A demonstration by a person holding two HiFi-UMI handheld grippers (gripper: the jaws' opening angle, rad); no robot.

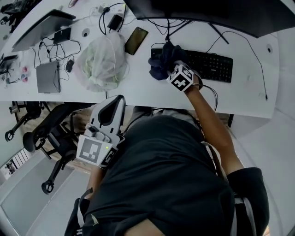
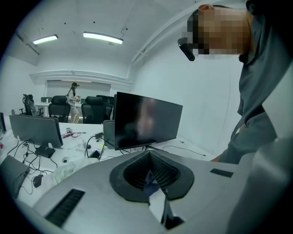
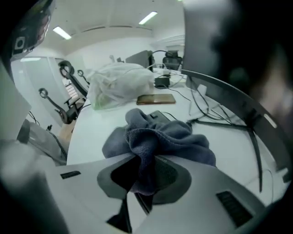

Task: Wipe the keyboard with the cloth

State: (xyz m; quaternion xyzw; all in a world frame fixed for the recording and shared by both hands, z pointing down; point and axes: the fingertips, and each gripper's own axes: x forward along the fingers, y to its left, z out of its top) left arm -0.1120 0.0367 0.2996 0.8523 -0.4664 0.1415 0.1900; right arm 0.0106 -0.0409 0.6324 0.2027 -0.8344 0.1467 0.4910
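A black keyboard [image 1: 207,65] lies on the white desk [image 1: 138,90] under the monitor. A dark grey cloth [image 1: 162,59] is bunched over the keyboard's left end, and my right gripper [image 1: 171,68] is shut on it. In the right gripper view the cloth [image 3: 160,137] hangs out from the right gripper [image 3: 144,170], with a corner of the keyboard [image 3: 156,114] showing behind it. My left gripper [image 1: 115,105] is held near the person's body, below the desk's front edge and away from the keyboard. In its own view the left gripper [image 2: 150,177] has its jaws together with nothing between them.
A white plastic bag [image 1: 102,62] and a phone [image 1: 136,40] lie left of the keyboard. Further left are a laptop [image 1: 44,27], a grey device [image 1: 48,77] and cables. The monitor [image 1: 221,14] overhangs the desk's back. Office chairs [image 1: 46,138] stand at the lower left.
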